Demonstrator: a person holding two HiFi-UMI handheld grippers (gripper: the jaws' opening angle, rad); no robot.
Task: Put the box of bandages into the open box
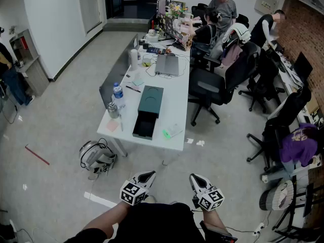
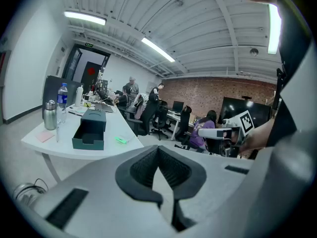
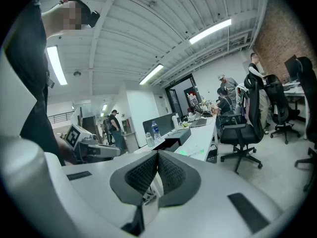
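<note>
The open dark green box (image 1: 143, 126) lies at the near end of a white table (image 1: 177, 105), its lid part (image 1: 152, 100) just behind it. The small white and green box of bandages (image 1: 172, 131) rests on the table to the right of it. Both grippers hover low, in front of the person's body and well short of the table. The left gripper (image 1: 147, 176) is shut and empty, and so is the right gripper (image 1: 195, 179). The left gripper view shows the open box (image 2: 89, 133) and the bandage box (image 2: 121, 140) beyond the closed jaws.
A water bottle (image 1: 118, 94), a metal cup (image 1: 113, 110) and a pink note (image 1: 112, 126) stand left of the box. A laptop (image 1: 167, 65) lies farther back. Black office chairs (image 1: 212, 85) stand right of the table. A bag (image 1: 96, 158) lies on the floor by the near left corner.
</note>
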